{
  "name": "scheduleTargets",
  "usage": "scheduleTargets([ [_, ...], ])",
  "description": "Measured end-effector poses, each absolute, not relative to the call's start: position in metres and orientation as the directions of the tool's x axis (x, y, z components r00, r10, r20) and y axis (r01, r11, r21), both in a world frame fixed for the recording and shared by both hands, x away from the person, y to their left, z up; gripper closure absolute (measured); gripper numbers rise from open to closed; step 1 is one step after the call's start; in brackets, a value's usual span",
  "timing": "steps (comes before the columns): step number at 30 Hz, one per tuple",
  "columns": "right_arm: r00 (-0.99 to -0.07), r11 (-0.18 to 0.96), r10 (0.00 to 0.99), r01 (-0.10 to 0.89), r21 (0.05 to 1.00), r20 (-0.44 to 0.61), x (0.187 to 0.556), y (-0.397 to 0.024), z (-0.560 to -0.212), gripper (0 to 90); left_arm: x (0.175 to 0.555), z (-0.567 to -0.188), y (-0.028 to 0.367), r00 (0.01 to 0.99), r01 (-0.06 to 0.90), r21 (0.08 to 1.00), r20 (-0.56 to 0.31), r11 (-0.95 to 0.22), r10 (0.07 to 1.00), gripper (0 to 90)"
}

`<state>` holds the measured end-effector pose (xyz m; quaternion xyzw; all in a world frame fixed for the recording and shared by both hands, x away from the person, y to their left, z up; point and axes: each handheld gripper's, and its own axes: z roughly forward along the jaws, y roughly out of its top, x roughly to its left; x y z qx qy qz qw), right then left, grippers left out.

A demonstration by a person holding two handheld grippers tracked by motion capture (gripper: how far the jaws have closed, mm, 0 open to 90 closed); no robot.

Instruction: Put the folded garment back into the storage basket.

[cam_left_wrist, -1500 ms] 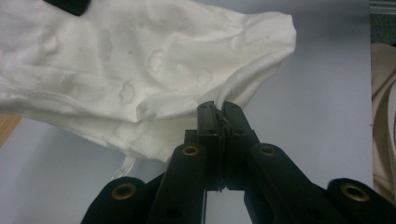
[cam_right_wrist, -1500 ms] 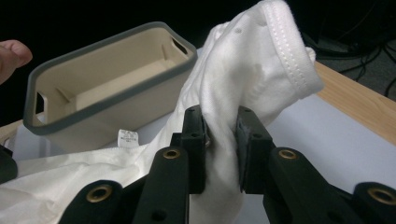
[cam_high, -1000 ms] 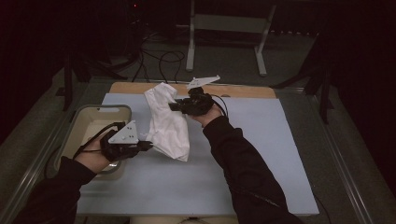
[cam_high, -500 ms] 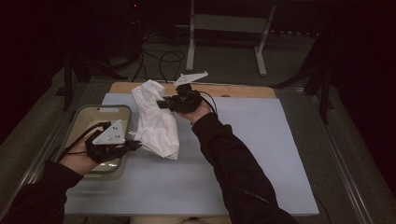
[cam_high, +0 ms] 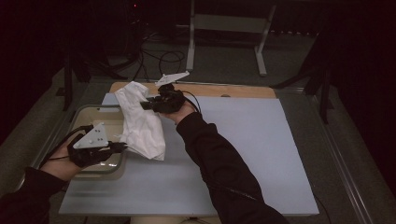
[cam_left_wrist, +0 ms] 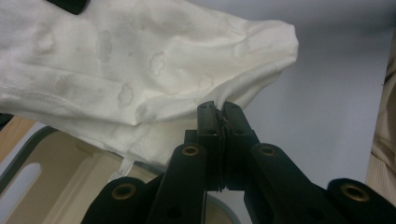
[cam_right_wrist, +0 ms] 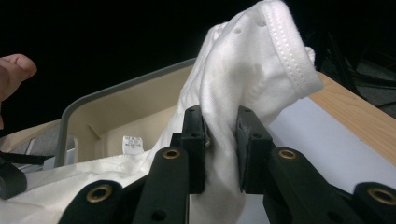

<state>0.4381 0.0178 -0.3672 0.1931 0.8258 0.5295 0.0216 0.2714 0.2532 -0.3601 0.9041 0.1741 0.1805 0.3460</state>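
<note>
The white cloth garment (cam_left_wrist: 140,70) is soft, matt knit fabric with faint cloud prints, a stitched hem and a ribbed edge. The beige plastic tub with a grey rim (cam_high: 88,112) looks smooth and slightly glossy. The pale blue table mat (cam_high: 261,154) is matt and even; the light wooden board (cam_high: 243,91) beneath shows fine grain. Black jaws look like matt plastic with brass-coloured rivets.
</note>
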Motion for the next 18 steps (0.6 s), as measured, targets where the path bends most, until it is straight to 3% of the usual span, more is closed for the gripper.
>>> scheduleTargets([
  [18,-0.939,0.389,0.297,0.285,0.876,0.173,0.440,0.061,-0.372,76.4,0.260,-0.363,0.286,0.847,0.236,0.690,0.198,-0.684,0.493,88.6],
])
